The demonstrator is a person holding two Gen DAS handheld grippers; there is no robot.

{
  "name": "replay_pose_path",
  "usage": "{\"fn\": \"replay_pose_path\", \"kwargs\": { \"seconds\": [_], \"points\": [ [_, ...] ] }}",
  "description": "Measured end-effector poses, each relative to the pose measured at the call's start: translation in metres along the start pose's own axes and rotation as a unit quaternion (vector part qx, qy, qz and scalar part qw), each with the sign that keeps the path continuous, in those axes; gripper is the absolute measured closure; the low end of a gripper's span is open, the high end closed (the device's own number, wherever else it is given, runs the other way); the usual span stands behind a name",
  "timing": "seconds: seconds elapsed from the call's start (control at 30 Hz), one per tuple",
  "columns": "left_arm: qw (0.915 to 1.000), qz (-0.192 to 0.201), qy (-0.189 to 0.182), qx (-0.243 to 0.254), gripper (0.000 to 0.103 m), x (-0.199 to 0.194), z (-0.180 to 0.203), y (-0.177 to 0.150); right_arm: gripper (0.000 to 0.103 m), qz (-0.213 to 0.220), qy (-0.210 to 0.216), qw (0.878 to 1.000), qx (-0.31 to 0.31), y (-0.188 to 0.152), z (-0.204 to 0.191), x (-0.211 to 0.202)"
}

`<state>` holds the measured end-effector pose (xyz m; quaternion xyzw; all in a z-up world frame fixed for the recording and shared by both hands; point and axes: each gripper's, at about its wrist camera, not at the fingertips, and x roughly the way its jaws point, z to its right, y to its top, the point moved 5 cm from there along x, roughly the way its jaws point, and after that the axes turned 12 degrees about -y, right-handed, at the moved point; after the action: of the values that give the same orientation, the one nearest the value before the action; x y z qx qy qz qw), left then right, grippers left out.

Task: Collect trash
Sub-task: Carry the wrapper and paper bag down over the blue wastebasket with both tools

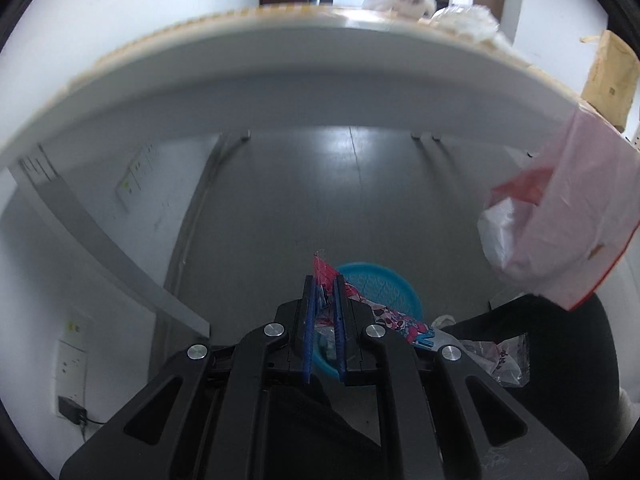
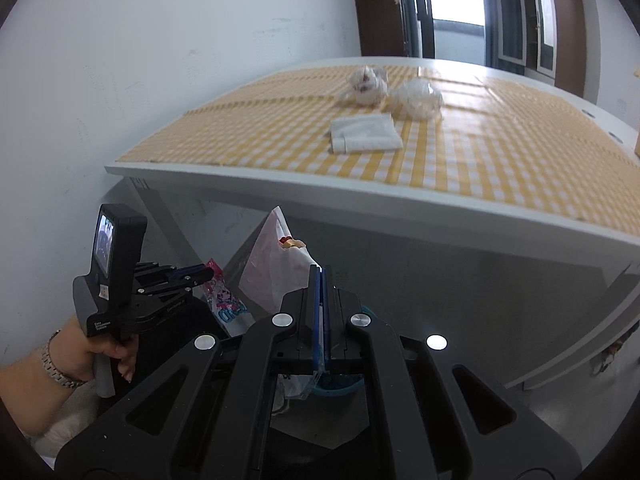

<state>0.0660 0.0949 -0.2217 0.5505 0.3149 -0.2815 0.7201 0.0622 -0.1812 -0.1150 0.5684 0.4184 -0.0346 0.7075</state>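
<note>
My left gripper [image 1: 324, 280] is shut on a pink and red printed wrapper [image 1: 384, 314] and holds it above a blue round bin [image 1: 384, 286] on the floor, below the table edge. It also shows in the right wrist view [image 2: 196, 274], with the wrapper [image 2: 220, 300] hanging from it. My right gripper [image 2: 321, 270] is shut on a pale pink plastic bag [image 2: 272, 268], which also shows at the right of the left wrist view [image 1: 568, 216]. On the table lie a folded white napkin [image 2: 364, 134], a crumpled white wad [image 2: 366, 84] and a clear crumpled bag [image 2: 418, 98].
The table [image 2: 360, 200] has a yellow checked cloth and a white edge, and stands against a white wall. Table legs [image 1: 100, 248] run down at the left. A brown paper bag [image 1: 610, 76] sits at the table's right. More clear wrappers [image 1: 496, 360] lie at lower right.
</note>
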Motion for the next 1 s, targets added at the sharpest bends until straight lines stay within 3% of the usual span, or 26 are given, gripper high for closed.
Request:
{"fn": "replay_pose_path", "kwargs": {
  "seconds": [0.37, 0.6, 1.0],
  "points": [
    [0.998, -0.055, 0.019, 0.023, 0.095, 0.067, -0.008, -0.02, 0.102, -0.037, -0.007, 0.999, 0.003, -0.019, 0.0, 0.047],
    [0.9962, -0.086, 0.001, -0.017, 0.095, 0.094, -0.021, -0.017, 0.102, -0.071, -0.01, 0.997, 0.006, -0.042, -0.001, 0.08],
    [0.9905, -0.129, 0.027, -0.04, 0.095, 0.154, -0.028, -0.016, 0.102, -0.119, -0.019, 0.992, 0.023, -0.071, 0.005, 0.145]
  ]
}}
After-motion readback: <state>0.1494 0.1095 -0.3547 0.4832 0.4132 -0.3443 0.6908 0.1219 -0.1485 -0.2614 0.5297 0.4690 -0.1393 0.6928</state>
